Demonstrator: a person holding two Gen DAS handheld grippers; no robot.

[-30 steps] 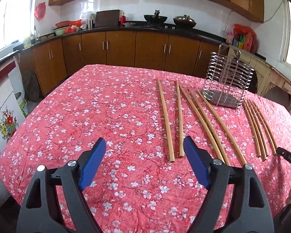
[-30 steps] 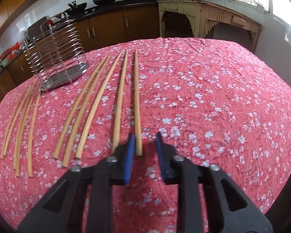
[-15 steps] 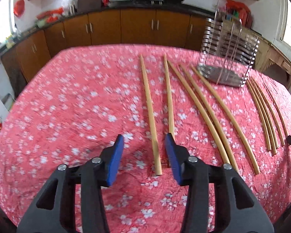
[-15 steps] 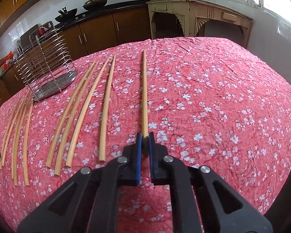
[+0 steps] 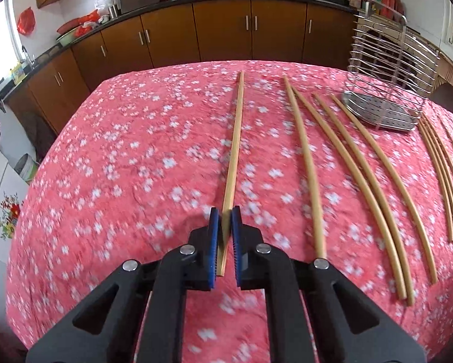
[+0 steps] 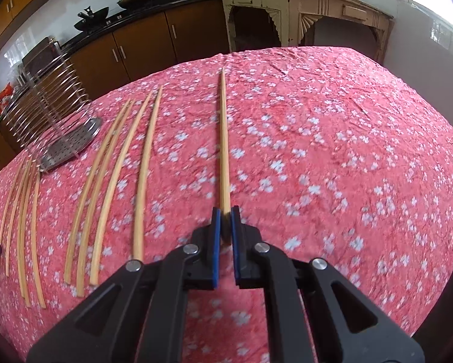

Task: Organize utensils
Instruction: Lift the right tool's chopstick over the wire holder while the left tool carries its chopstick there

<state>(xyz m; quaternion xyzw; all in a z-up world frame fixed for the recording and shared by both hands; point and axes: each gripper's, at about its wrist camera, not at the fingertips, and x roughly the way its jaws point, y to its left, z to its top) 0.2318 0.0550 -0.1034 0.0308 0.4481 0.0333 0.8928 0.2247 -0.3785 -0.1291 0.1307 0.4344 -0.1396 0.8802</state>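
Observation:
Long bamboo chopsticks lie in a row on a red floral tablecloth (image 5: 120,166). My left gripper (image 5: 224,227) is shut on the near end of one chopstick (image 5: 235,139), which points away from me. My right gripper (image 6: 224,227) is shut on the near end of another chopstick (image 6: 224,139), also pointing away. Several more chopsticks (image 5: 347,157) lie to the right in the left wrist view; they lie to the left in the right wrist view (image 6: 105,175). A wire utensil rack (image 5: 386,69) stands at the far right; it also shows in the right wrist view (image 6: 47,109).
A thinner group of chopsticks (image 5: 441,169) lies beyond the rack near the table's right edge. Brown kitchen cabinets (image 5: 226,30) run behind the table. A pale wooden side table (image 6: 302,15) stands past the far edge.
My left gripper moved onto a chopstick and closed on its end. My right gripper stayed shut on its chopstick, which now stands further apart from the others.

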